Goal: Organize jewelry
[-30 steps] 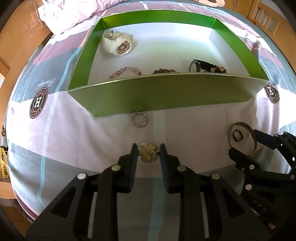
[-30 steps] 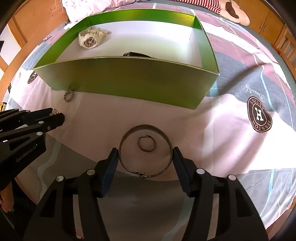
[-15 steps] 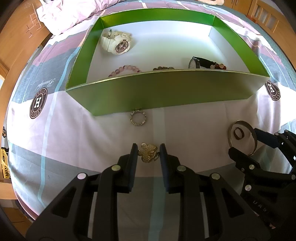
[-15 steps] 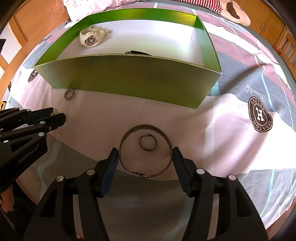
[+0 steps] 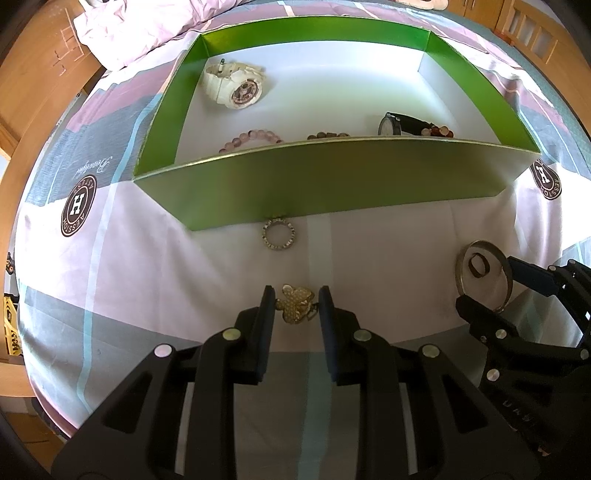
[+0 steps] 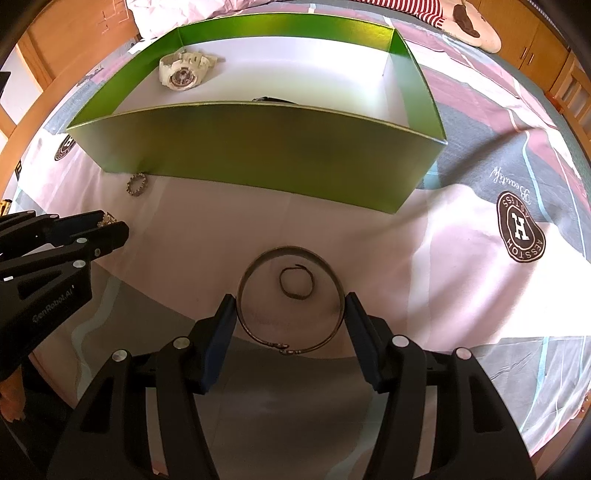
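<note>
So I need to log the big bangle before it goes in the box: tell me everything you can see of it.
The bangle is a thin, dark bronze-looking metal hoop with a small clasp or knot at its near edge. It lies flat on the bedsheet, in front of the green box, between the right gripper fingers, which touch its sides. A small dark ring lies inside it.

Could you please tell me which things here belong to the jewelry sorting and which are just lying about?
Part of the job: green box, white watch, gold brooch between the left gripper fingers, bangle between the right gripper fingers, small ring, sparkly ring.

Lying about: bedsheet, crumpled duvet.
</note>
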`<control>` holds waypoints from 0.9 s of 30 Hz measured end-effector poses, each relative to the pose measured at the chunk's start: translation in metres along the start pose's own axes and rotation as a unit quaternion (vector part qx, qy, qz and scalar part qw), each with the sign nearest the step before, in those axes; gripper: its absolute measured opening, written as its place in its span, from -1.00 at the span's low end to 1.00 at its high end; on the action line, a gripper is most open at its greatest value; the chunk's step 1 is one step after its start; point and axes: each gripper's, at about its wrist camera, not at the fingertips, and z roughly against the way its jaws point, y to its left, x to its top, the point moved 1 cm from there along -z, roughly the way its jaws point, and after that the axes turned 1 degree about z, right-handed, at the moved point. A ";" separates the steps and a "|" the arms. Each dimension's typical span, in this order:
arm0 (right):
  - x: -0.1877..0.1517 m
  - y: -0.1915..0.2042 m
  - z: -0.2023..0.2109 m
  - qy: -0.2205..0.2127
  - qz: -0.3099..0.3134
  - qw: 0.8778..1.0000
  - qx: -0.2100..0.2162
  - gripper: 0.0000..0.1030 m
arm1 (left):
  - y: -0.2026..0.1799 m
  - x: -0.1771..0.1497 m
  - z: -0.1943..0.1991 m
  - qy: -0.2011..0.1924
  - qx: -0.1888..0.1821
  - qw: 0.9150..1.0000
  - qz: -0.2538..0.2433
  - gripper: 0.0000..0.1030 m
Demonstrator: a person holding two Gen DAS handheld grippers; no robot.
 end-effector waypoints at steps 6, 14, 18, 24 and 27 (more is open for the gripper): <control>0.000 0.000 0.000 -0.001 0.001 1.000 0.000 0.16 | 0.000 0.000 0.000 -0.001 0.001 1.000 0.002 -0.53; 0.000 0.001 0.000 -0.003 -0.001 1.000 0.000 0.16 | 0.000 0.000 0.000 -0.002 0.001 1.000 0.003 -0.53; 0.000 0.001 0.002 -0.005 -0.002 1.000 0.000 0.16 | 0.001 0.000 0.003 -0.006 0.005 1.000 0.006 -0.53; 0.009 0.004 0.037 -0.062 0.000 0.998 0.008 0.16 | 0.009 0.007 0.037 -0.066 0.011 0.998 0.014 -0.53; 0.016 0.003 0.059 -0.100 0.000 0.995 0.025 0.16 | 0.014 0.012 0.057 -0.103 0.008 0.995 0.015 -0.53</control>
